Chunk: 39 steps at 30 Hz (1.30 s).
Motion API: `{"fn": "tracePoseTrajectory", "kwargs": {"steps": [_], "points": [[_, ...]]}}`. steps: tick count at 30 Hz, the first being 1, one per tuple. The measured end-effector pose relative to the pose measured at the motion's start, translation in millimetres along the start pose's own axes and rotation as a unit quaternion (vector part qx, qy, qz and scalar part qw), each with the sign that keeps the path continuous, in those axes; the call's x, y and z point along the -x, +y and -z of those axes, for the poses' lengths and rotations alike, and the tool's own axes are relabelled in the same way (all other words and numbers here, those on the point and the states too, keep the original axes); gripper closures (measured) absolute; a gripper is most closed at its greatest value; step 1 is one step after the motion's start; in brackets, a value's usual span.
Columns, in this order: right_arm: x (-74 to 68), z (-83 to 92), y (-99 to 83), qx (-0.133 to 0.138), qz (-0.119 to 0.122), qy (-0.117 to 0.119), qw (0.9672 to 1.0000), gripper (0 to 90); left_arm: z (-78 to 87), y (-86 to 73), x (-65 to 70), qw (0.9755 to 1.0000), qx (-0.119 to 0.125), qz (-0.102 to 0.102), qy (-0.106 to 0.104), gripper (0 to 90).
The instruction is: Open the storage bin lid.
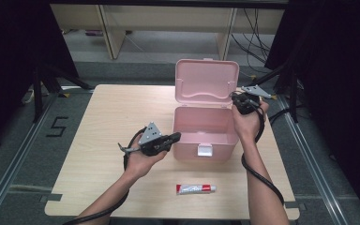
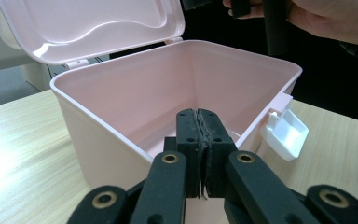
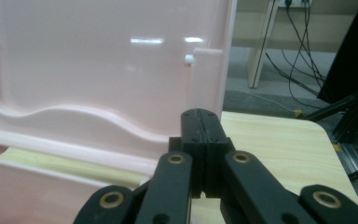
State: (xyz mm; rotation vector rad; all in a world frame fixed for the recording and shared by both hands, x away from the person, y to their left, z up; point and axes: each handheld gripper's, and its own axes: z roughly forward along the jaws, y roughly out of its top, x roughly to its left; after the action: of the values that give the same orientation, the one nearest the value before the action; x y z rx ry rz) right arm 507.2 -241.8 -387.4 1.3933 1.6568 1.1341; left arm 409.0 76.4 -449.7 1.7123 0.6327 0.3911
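Pink box [image 1: 205,136] sitting mid-table, lid [image 1: 206,80] standing open and upright, inside looking empty. Right tongs [image 1: 240,100] pinched tight, gripping nothing, I'm holding them at lid's right edge. Left tongs [image 1: 173,137] also pinched together, empty, tips at box's left wall near rim. White latch [image 1: 205,150] hanging open at front. Tube [image 1: 196,189] lying near front edge, well apart from box. I'm judging next: keep lid propped, open left jaws before going for tube, approach across its long side.
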Motion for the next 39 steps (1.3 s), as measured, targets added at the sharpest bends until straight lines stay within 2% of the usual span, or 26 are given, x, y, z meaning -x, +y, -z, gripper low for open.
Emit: {"fn": "tracePoseTrajectory", "kwargs": {"steps": [1,3,4,7,8,11,12,14,15,17,19,22,23,24,25,26,27,29,31,32,33,35,38,39], "points": [[-0.9,2.1,-1.2,-0.006,-0.006,0.002,1.0000,90.0,0.0,0.0,0.0,1.0000,0.000,0.000,0.000,87.2],[-0.3,4.8,-3.4,-0.019,-0.004,0.012,0.9997,90.0,-0.1,0.2,0.0,1.0000,-0.001,0.000,0.000,87.1],[0.9,5.9,-4.9,-0.022,0.010,0.016,0.9996,90.0,-0.1,0.2,0.0,1.0000,-0.001,0.001,0.000,87.2],[1.0,11.6,-9.4,-0.038,0.010,0.024,0.9989,90.0,-0.5,0.5,-0.3,1.0000,-0.002,0.000,0.000,87.1],[-0.5,14.6,-10.8,-0.040,0.001,0.022,0.9990,90.0,-0.6,0.7,-0.2,1.0000,-0.002,0.000,0.000,87.1],[1.6,20.9,-12.4,-0.043,0.003,0.026,0.9987,89.9,-0.7,0.5,-0.2,1.0000,-0.002,0.001,0.000,87.1],[3.4,23.3,-13.1,-0.040,0.013,0.028,0.9987,89.6,-0.7,0.5,-0.2,1.0000,-0.002,0.001,0.000,87.1],[2.3,29.0,-14.4,-0.050,0.003,0.029,0.9983,88.7,-0.7,0.5,-0.2,1.0000,-0.002,0.001,-0.001,87.1],[3.8,30.0,-15.6,-0.046,0.015,0.032,0.9983,87.9,-0.7,0.6,-0.3,1.0000,-0.002,0.001,0.000,87.1],[4.1,34.1,-17.5,-0.051,0.012,0.045,0.9976,87.1,-0.7,0.8,-0.5,1.0000,-0.003,0.001,-0.001,87.1],[1.0,41.9,-20.1,-0.063,0.002,0.043,0.9971,86.1,-0.8,1.0,-0.6,1.0000,-0.003,0.001,-0.002,87.0],[2.7,49.1,-23.7,-0.060,0.012,0.056,0.9965,84.1,-1.0,1.4,-0.9,1.0000,-0.005,0.002,-0.003,86.9],[3.7,52.4,-24.2,-0.064,0.024,0.056,0.9961,83.5,-1.1,1.6,-1.0,1.0000,-0.006,0.002,-0.003,86.8],[2.8,54.5,-25.6,-0.063,0.022,0.057,0.9961,83.0,-1.2,1.7,-1.0,1.0000,-0.006,0.003,-0.004,86.7],[0.6,58.2,-26.8,-0.070,0.006,0.058,0.9958,82.6,-1.4,1.7,-0.9,1.0000,-0.006,0.003,-0.004,86.7],[3.8,59.3,-27.4,-0.065,0.028,0.058,0.9958,82.3,-1.5,1.8,-0.9,1.0000,-0.006,0.003,-0.004,86.6],[3.2,62.6,-28.4,-0.069,0.016,0.065,0.9954,82.1,-1.6,1.9,-0.8,1.0000,-0.007,0.003,-0.003,86.5],[3.5,67.7,-30.7,-0.066,0.023,0.060,0.9958,81.7,-1.9,2.0,-1.0,1.0000,-0.006,0.003,-0.002,86.2],[4.9,72.0,-33.1,-0.066,0.029,0.066,0.9953,81.2,-2.8,1.9,-0.9,1.0000,-0.009,0.001,-0.004,86.0],[4.6,75.0,-34.3,-0.068,0.024,0.068,0.9951,81.0,-2.9,2.2,-0.9,1.0000,-0.008,-0.004,-0.001,85.6],[3.7,78.2,-35.5,-0.071,0.017,0.067,0.9951,80.9,-2.9,2.5,-1.3,1.0000,-0.009,0.000,-0.002,85.6],[7.3,83.1,-37.4,-0.067,0.029,0.067,0.9950,80.5,-3.4,2.2,-1.1,1.0000,-0.009,-0.002,-0.002,85.5],[7.8,90.9,-41.5,-0.070,0.018,0.069,0.9950,80.1,-3.2,2.4,-1.3,0.9999,-0.010,0.000,-0.002,85.3],[9.3,92.3,-43.2,-0.067,0.024,0.073,0.9948,80.2,-3.1,2.5,-1.2,0.9999,-0.010,-0.003,-0.001,85.3]]}}
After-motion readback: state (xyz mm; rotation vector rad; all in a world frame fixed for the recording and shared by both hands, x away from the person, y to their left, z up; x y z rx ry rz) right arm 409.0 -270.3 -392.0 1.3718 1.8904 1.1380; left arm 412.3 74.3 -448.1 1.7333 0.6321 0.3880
